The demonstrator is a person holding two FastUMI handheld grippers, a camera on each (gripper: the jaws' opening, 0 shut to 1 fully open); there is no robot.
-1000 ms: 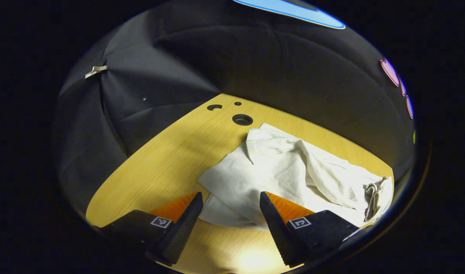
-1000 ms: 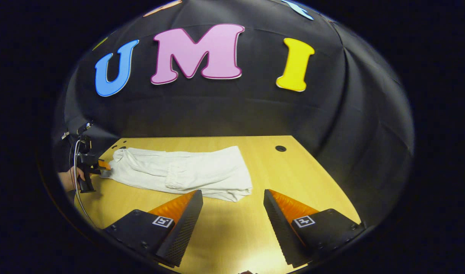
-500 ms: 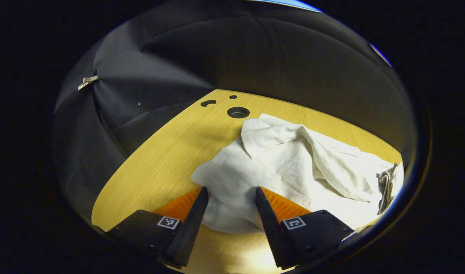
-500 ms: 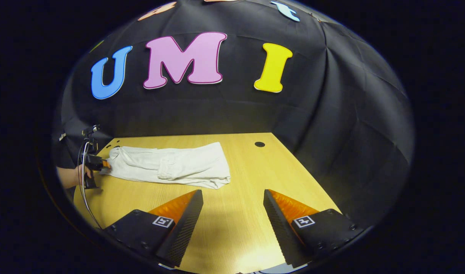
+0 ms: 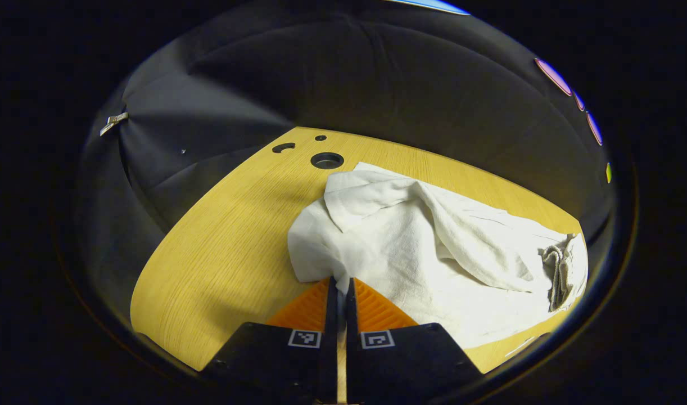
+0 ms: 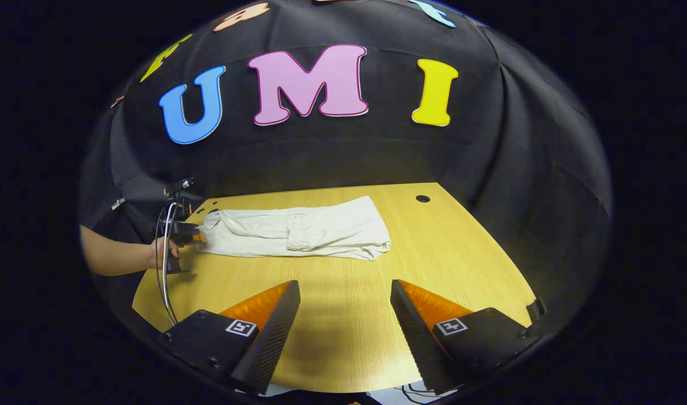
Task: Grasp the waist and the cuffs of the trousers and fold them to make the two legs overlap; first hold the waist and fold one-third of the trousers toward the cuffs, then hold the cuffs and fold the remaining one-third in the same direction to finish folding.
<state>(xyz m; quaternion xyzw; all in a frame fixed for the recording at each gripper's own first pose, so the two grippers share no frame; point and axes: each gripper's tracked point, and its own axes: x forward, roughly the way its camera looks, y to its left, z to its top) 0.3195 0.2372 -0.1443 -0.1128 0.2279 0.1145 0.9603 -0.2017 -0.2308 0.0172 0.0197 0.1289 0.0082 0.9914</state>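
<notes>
Left gripper (image 5: 339, 287) just clamped trousers (image 5: 433, 247) edge; right gripper (image 6: 343, 315) wide open, empty over tabletop (image 6: 461, 259) — pinch both layers before lifting

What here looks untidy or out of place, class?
The trousers lie rumpled on the table: a loose flap is turned back near the left hand-held gripper, which is pinching their edge. Nothing looks spilled or damaged.

Left gripper (image 5: 339, 287): two wedge-shaped fingers on black blocky bases, each base bearing a small square black-and-white marker. Right gripper (image 6: 343, 292): same build (ribbed finger faces). Bare forearm (image 6: 116, 257), no sleeve visible; thin cables (image 6: 165, 281) loop beneath the hand (image 6: 158, 256).
</notes>
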